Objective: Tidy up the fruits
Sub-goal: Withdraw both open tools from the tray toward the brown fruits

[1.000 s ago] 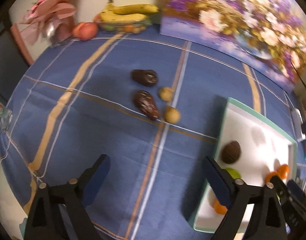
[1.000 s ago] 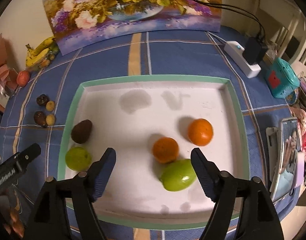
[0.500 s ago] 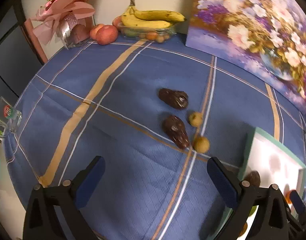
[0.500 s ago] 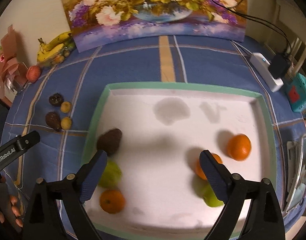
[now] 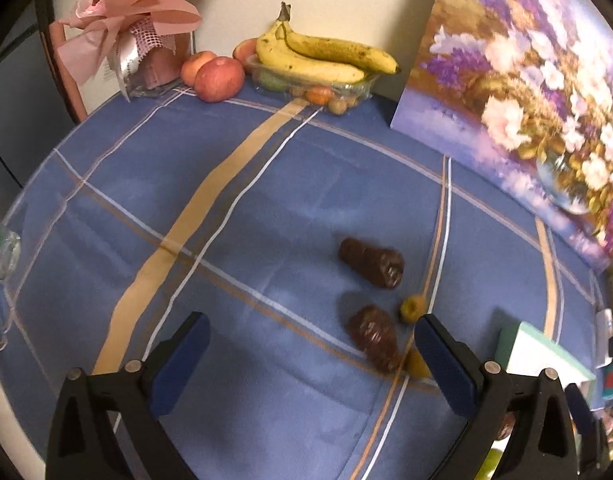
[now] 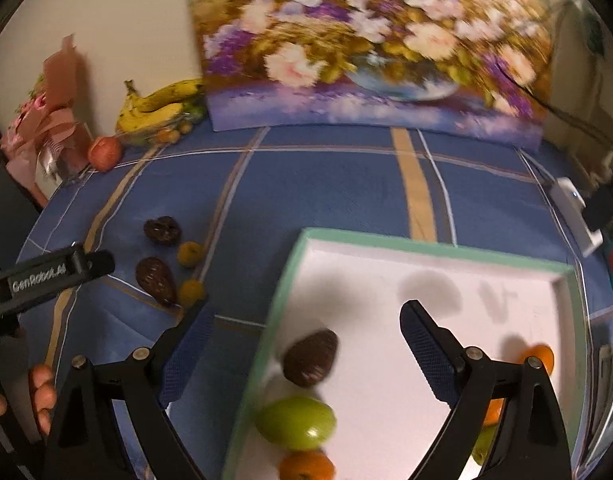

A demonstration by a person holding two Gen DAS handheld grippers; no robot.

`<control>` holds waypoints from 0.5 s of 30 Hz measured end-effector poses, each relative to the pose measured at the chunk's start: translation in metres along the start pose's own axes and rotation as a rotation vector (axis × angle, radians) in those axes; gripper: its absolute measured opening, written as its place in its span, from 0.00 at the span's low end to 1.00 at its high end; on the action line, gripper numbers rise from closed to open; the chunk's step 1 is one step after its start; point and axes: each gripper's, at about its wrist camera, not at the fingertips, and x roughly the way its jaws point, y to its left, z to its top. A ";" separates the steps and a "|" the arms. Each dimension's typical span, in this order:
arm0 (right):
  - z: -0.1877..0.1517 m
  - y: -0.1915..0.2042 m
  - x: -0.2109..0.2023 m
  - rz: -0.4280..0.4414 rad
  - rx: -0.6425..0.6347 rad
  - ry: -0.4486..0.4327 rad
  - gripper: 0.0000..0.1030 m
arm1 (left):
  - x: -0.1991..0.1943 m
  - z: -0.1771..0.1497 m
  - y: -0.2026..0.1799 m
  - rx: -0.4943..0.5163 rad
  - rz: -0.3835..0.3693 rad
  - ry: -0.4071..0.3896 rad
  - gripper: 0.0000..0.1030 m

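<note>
Compared with the frame a second earlier, the left tool (image 5: 312,354) is seen shifted away from the tray (image 6: 426,245): only a green-rimmed corner of the tray remains at the right edge of its view, and the bananas (image 5: 322,58) and apples (image 5: 218,78) at the wall are shown larger; the right tool (image 6: 306,338) is displaced toward the tray's left rim, its left finger now over the blue checked worktop (image 6: 326,192); its jaws, narrower a second ago, are held wide apart with nothing clamped; the left tool's jaws are likewise spread and empty. On the worktop two dark, wrinkled brown fruits (image 5: 372,268) (image 5: 373,338) are laid beside two small yellow fruits (image 5: 412,309) (image 5: 416,364), just left of the tray. Inside the white tray a brown avocado-like fruit (image 6: 311,358), a glossy green fruit (image 6: 296,422) and an orange (image 6: 306,466) are grouped near the left rim; another orange (image 6: 540,358) is seen at the right.
</note>
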 end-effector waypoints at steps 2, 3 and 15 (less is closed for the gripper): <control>0.004 0.009 0.003 0.027 -0.011 -0.017 0.91 | 0.003 0.004 0.002 -0.008 -0.018 -0.003 1.00; 0.006 0.013 0.005 0.038 -0.014 -0.020 0.91 | 0.005 0.006 0.003 -0.009 -0.028 -0.005 1.00; 0.016 0.042 0.042 0.145 -0.020 0.055 0.66 | 0.033 0.017 0.021 -0.095 -0.062 0.070 1.00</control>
